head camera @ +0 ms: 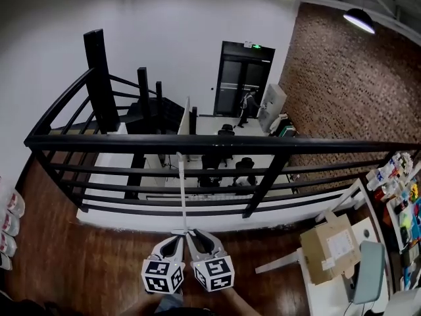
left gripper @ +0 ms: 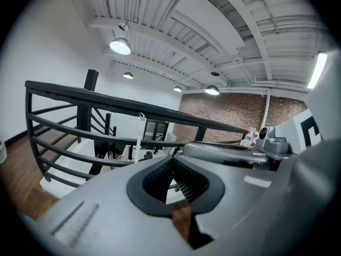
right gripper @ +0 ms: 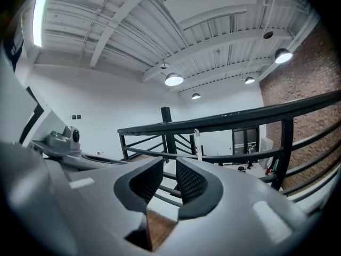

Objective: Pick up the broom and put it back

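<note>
The broom [head camera: 181, 193] stands nearly upright against the black railing [head camera: 197, 143]. Its thin white handle crosses the rails, its top reaching just above the upper rail. Its foot comes down to the wooden floor [head camera: 85, 262] just ahead of my two grippers, in line with the gap between them, and neither one touches it. In the left gripper view I see the handle [left gripper: 140, 137] as a pale stick at the railing [left gripper: 106, 97], well beyond the jaws. The right gripper view shows it [right gripper: 197, 143] the same way, standing against the rails [right gripper: 229, 117].

My left gripper [head camera: 174, 241] is low in the head view, just left of the broom's foot. In its own view the left gripper [left gripper: 171, 160] has its jaw tips drawn together with nothing between them, only floor showing through the hollow behind. My right gripper [head camera: 199, 237] sits just beside it. Its own view shows the right gripper [right gripper: 170, 159] with a narrow gap between the tips, the rails visible through it, and nothing held.

Off to my right a box [head camera: 329, 245] lies on a white table [head camera: 319, 295], near its left edge. Beyond the railing I look down on a lower level, with a dark door [head camera: 245, 78] in the far wall and a brick wall [head camera: 342, 91] on the right.
</note>
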### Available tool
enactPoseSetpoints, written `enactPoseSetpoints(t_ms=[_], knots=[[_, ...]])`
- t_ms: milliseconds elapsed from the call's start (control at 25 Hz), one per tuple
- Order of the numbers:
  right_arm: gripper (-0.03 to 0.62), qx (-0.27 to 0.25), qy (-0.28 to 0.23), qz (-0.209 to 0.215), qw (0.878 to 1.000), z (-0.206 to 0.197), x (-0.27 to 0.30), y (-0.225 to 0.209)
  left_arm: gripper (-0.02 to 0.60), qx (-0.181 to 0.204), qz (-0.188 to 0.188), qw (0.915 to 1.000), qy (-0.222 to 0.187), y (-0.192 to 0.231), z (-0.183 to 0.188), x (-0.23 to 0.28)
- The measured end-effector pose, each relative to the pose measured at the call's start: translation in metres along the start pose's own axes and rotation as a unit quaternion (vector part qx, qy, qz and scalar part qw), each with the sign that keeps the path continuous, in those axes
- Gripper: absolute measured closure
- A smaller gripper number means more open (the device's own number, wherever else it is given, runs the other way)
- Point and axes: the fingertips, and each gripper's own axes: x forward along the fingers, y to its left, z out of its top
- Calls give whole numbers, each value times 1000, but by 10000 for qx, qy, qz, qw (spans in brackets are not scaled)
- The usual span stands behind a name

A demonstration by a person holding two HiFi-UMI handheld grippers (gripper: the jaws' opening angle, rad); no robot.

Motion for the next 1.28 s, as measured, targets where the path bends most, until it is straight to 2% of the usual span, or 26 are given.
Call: enactPoseSetpoints(t_ms=[240, 520, 800, 1280], knots=[[536, 21, 73, -152, 9999, 16, 66, -15, 575, 60, -175, 9998, 34, 40, 36, 40], [500, 32, 88, -289, 9995, 28, 125, -31, 575, 53, -240, 9997, 61, 79, 57, 65], [465, 53, 109, -468, 9988, 30, 170, -53, 575, 91, -193, 9998, 46, 113, 72, 83], [405, 75, 219, -868, 9960, 26, 221, -92, 575, 185, -315, 9993, 74, 143, 89, 113]])
